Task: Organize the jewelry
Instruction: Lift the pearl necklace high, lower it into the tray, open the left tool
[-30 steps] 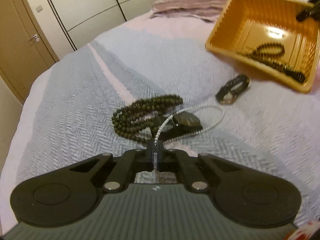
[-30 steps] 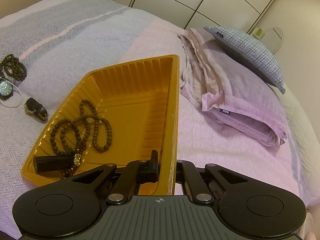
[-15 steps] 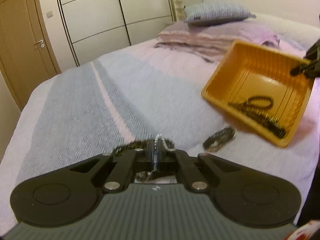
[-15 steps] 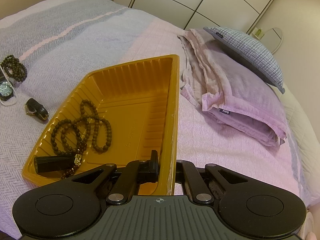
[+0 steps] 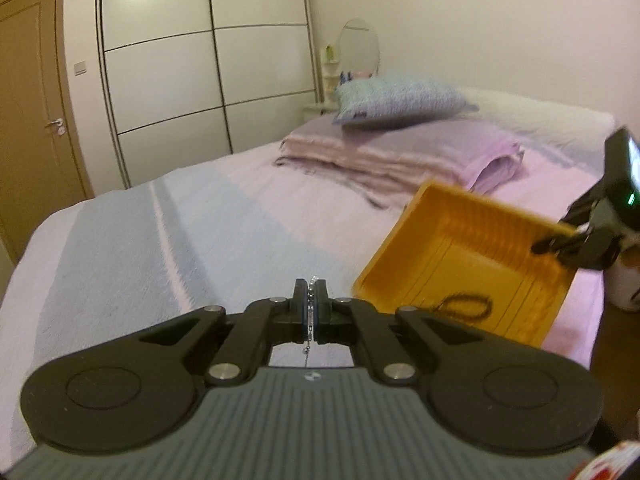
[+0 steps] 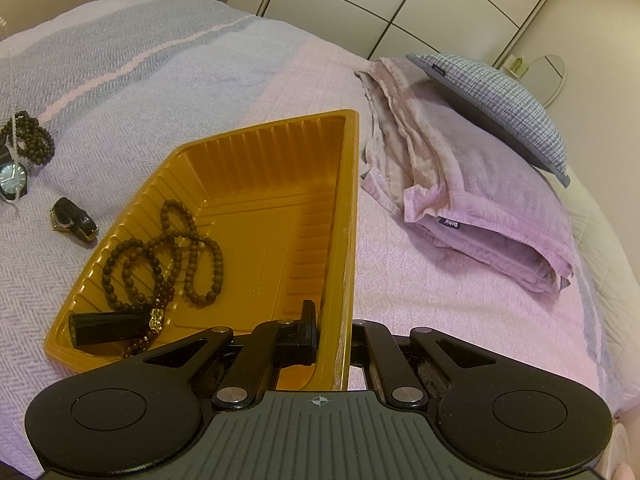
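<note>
My left gripper point(image 5: 311, 294) is shut on a thin silver chain point(image 5: 309, 312) and holds it raised above the bed; the chain hangs down at the far left of the right wrist view point(image 6: 12, 120). My right gripper point(image 6: 330, 320) is shut on the near wall of the orange tray point(image 6: 340, 220), seen also in the left wrist view point(image 5: 460, 256). A brown bead necklace with a black tassel point(image 6: 160, 256) lies in the tray. On the bed left of the tray lie a dark bead bracelet point(image 6: 30, 138), a watch point(image 6: 14, 178) and a small black-and-gold piece point(image 6: 74, 224).
Folded pink blankets point(image 6: 472, 184) with a checked pillow point(image 6: 500, 100) lie beyond the tray. A wardrobe point(image 5: 192, 72) and a door point(image 5: 32, 100) stand past the bed's far side. The bed edge point(image 5: 576, 320) runs right of the tray.
My left gripper has lifted up with the silver chain, so the beads and watch have dropped out of its view. The right gripper and tray have stayed put.
</note>
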A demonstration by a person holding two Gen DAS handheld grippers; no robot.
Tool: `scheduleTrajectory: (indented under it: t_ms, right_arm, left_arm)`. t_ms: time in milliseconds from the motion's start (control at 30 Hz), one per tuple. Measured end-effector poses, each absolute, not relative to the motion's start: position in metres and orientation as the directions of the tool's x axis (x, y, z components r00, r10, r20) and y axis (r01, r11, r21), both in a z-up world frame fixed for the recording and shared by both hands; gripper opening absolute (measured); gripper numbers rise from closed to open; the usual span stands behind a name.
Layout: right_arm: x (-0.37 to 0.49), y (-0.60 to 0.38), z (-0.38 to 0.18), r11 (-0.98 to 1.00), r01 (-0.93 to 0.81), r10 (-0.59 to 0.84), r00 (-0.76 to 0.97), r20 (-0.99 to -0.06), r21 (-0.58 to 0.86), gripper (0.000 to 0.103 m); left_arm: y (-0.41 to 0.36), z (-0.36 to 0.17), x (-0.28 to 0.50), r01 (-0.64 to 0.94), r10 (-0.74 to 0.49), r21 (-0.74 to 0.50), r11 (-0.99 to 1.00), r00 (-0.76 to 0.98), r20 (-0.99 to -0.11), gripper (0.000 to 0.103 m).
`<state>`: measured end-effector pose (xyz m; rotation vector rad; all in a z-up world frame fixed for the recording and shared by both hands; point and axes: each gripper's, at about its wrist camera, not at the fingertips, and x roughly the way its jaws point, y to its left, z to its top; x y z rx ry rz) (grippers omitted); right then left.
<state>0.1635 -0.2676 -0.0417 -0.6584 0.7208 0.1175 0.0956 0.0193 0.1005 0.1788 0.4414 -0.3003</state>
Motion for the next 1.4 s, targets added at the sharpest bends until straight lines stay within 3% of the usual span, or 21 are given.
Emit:
scheduleTrajectory:
  t_ms: [400, 833, 1100, 1400]
  right_arm:
    - [0.164, -0.267, -0.042, 0.798, -0.317, -0.120, 0.750, -0.650, -0.513, 0.004]
    - [0.165, -0.273, -0.043, 0.823, -0.301, -0.118, 0.740, -0.662, -0.482, 0.005]
    - [0.165, -0.273, -0.043, 0.826, -0.298, -0.117, 0.740, -0.663, -0.478, 0.005]
    - [0.166, -0.273, -0.043, 0.824, -0.300, -0.119, 0.738, -0.664, -0.480, 0.005]
  left_arm:
    - [-0.037, 0.132, 0.112, 0.439, -0.404, 0.020, 0.898, 0.842, -0.357, 0.001]
    - [-0.095, 0.138, 0.136, 0.549, -0.527, -0.039, 0.835, 0.777, -0.345, 0.001]
    - [-0.118, 0.127, 0.146, 0.584, -0.563, -0.064, 0.809, 0.740, -0.369, 0.001]
    - [-0.135, 0.088, 0.159, 0.607, -0.556, -0.051, 0.793, 0.688, -0.465, 0.001]
